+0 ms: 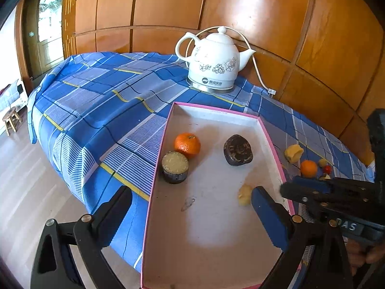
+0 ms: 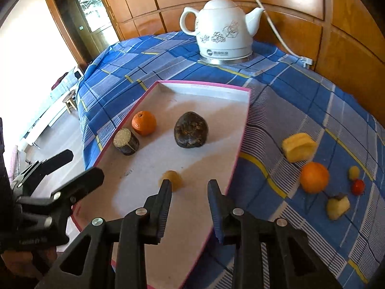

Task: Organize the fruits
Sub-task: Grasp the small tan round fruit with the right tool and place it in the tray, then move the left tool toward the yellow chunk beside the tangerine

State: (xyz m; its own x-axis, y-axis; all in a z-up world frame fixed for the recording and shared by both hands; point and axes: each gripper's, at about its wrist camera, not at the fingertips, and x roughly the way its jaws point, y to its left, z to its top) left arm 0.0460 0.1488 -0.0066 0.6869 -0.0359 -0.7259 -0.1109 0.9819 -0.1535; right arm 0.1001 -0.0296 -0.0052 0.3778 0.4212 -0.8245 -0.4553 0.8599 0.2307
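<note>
Inside the pink-rimmed tray, a small, light yellow fruit piece lies free just beyond the slightly parted right gripper, best pinched gently across its sides.

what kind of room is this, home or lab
Most likely a lived-in home, not a lab. A floral ceramic electric kettle stands on a table under a blue plaid cloth, glossy wooden wall panels run behind it, and a small wooden stool sits on the floor.
</note>
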